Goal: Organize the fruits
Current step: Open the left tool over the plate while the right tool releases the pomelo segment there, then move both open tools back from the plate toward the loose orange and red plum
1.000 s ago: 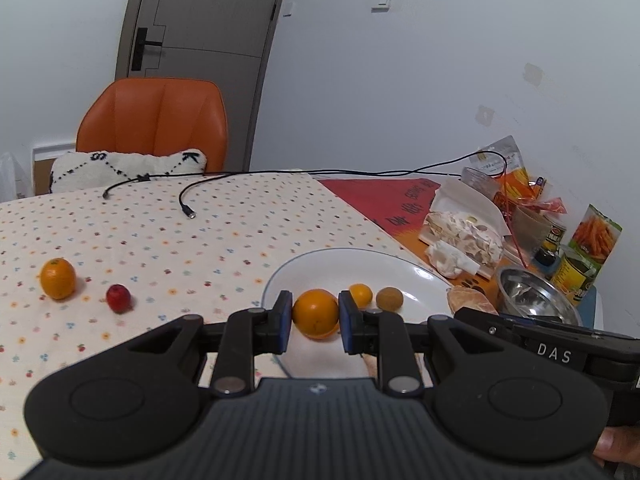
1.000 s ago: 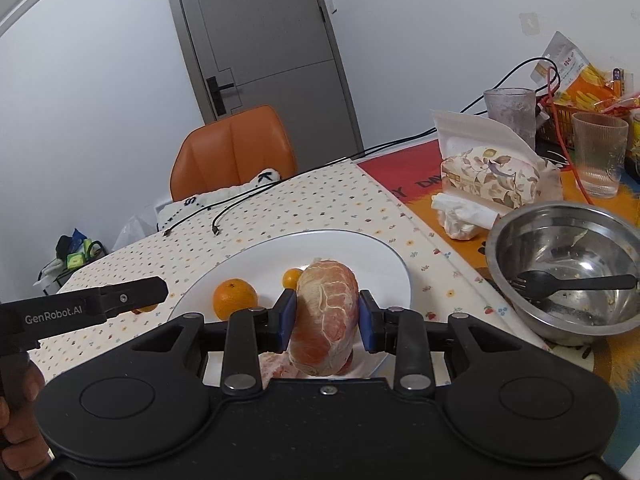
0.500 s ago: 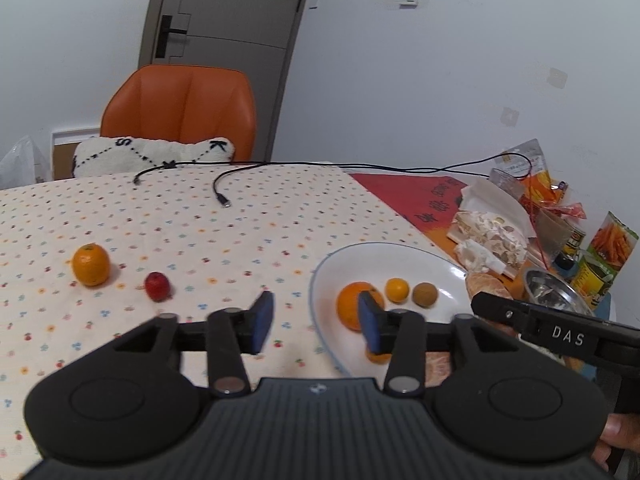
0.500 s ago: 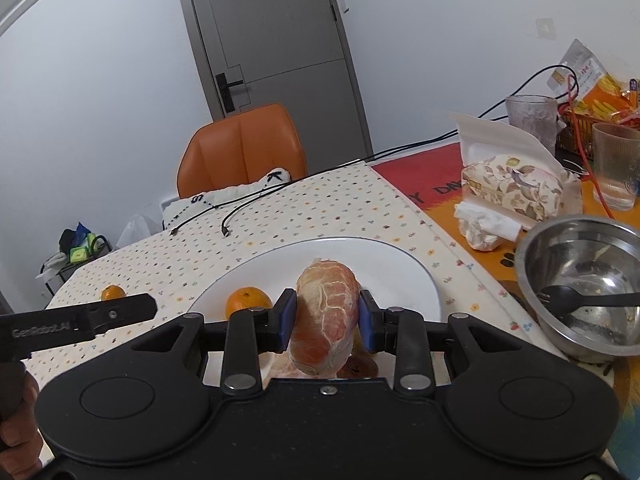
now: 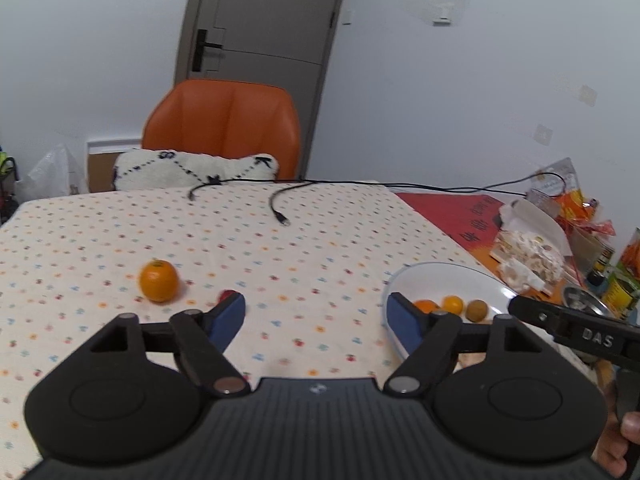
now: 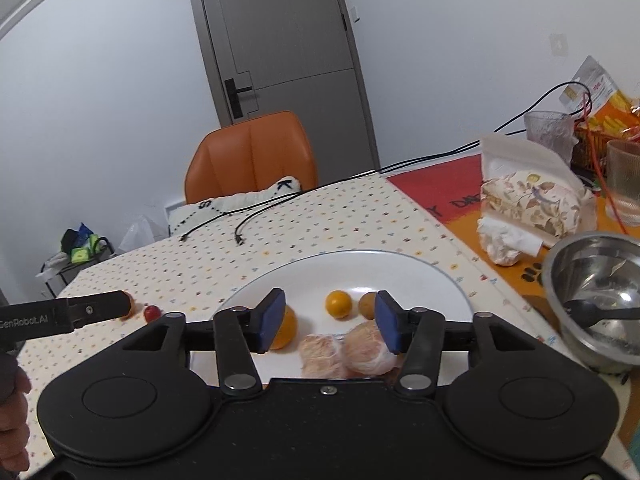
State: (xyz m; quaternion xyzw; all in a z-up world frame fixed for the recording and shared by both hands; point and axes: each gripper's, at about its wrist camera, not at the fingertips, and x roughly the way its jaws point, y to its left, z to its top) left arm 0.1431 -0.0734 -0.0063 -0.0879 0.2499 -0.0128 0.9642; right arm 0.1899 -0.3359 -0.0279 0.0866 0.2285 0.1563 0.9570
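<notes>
Left gripper (image 5: 316,316): jaws spread wide and empty, hanging over the dotted cloth of the desk (image 5: 312,240), between the loose fruit and the plate; judged to be lining up for the next pickup.
Right gripper (image 6: 330,322): jaws released and wide apart, holding nothing, poised above the near rim of the white plate (image 6: 420,276), with the peeled fruit lying just below them.
White plate: sits toward the right edge of the desk, beside the red-and-orange mat; it serves as the collecting spot, which is why the fruit clusters there.
Fruit on plate, counted: one orange (image 6: 286,330) half hidden behind the right gripper's left jaw; one small yellow-orange citrus (image 6: 339,303); one small brown round fruit (image 6: 367,305) touching it or just beside it; two peeled citrus pieces (image 6: 348,354) side by side at the near rim.
Fruit off plate, counted: one orange (image 5: 158,281) with its stem end up, and one small red fruit (image 5: 228,294) mostly hidden behind the left gripper's left jaw; both toward the left side of the desk, well apart from the plate.
Progress: judged mostly done, two loose fruits left to gather.
Other items: one steel bowl (image 6: 592,300) with a dark spoon at the right edge; two cable ends (image 5: 280,216) near the far edge; one orange chair (image 5: 222,128) beyond it.
</notes>
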